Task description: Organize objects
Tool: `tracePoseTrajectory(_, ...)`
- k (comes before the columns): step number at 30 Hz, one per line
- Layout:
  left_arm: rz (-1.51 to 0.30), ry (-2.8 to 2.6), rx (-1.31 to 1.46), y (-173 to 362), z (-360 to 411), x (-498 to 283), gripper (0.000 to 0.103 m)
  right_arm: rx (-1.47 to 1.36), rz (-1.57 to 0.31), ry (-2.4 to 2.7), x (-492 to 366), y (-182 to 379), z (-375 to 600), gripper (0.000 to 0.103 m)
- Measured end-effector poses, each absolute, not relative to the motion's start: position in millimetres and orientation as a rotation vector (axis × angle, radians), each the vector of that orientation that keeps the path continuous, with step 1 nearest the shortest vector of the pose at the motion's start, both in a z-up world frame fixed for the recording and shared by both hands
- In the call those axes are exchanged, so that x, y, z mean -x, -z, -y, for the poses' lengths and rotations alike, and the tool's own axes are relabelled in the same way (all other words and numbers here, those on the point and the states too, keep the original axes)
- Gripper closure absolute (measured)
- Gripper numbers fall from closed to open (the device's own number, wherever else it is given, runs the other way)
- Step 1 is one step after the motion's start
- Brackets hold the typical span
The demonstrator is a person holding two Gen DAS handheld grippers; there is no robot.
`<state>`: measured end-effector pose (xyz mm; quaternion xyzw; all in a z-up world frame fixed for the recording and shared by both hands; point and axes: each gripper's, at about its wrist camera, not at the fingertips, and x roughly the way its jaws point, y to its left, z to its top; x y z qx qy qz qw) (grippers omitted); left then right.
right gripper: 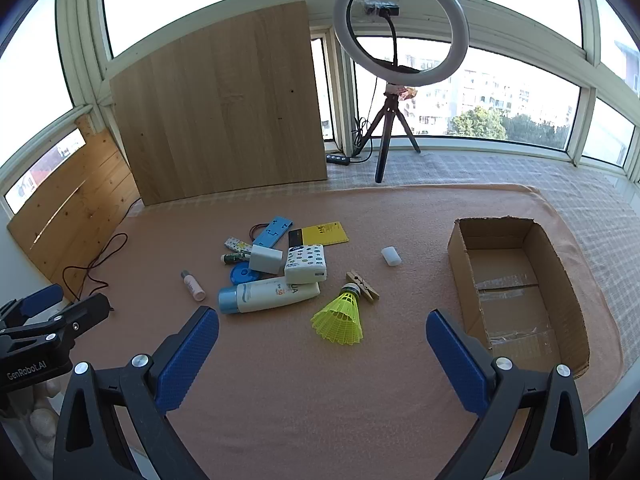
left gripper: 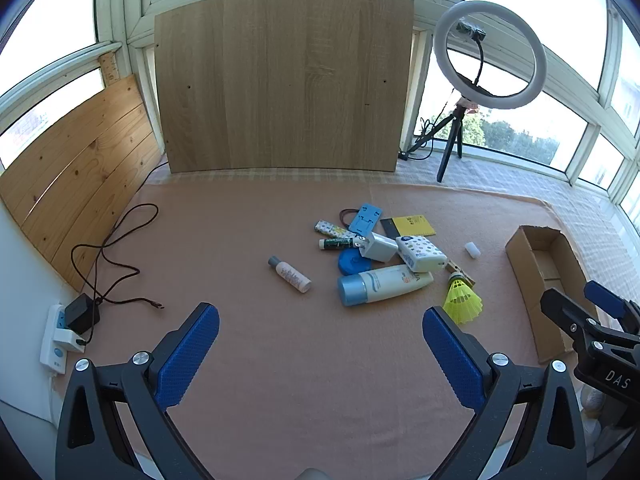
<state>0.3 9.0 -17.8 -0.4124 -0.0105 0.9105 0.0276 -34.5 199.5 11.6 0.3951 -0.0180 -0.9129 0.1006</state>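
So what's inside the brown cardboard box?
The cardboard box holds none of the objects: only its taped bottom flaps show. The floor strip right behind its near wall is hidden in both views, so something small and flat could lie there.

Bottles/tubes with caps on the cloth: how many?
3. A small pink bottle lies alone left of the pile; a large white sunscreen tube lies at the pile's near edge; a thin green tube sits inside the pile, beside the white charger. More may be hidden underneath.
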Motion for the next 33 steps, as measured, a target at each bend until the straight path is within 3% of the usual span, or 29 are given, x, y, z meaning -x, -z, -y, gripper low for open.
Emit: tracePoseTrajectory(33,0.036,-2.805,1.298,29,-12,18,0.000,-1.199,0.057,2.681,46,-4,-200,0.000)
